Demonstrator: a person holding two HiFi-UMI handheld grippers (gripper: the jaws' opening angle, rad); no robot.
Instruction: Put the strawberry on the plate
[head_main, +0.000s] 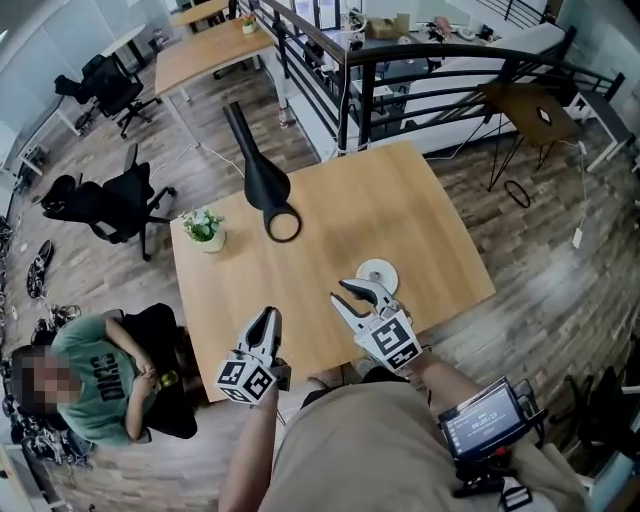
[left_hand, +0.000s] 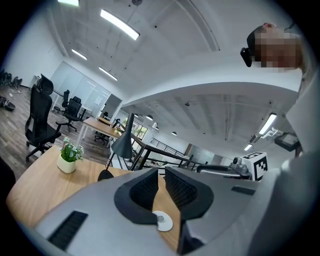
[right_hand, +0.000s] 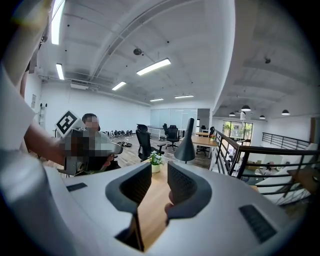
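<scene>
The small white plate (head_main: 379, 269) lies on the wooden table (head_main: 400, 215) near its front edge; the left gripper view shows the plate (left_hand: 163, 221) low between that gripper's jaws. My right gripper (head_main: 362, 291) sits just in front of the plate, half covering it. In the right gripper view a small reddish piece, the strawberry (right_hand: 169, 199), peeks out against the inner side of the right pad of my right gripper (right_hand: 159, 172). Bare wood shows between it and the left pad. My left gripper (head_main: 268, 318) hovers at the table's front edge, its jaws almost together and empty.
A black lamp (head_main: 262, 180) lies across the table's far left, with a small potted plant (head_main: 205, 230) beside it. A person (head_main: 95, 375) sits left of the table, by office chairs (head_main: 110, 205). A black railing (head_main: 430, 60) runs behind it.
</scene>
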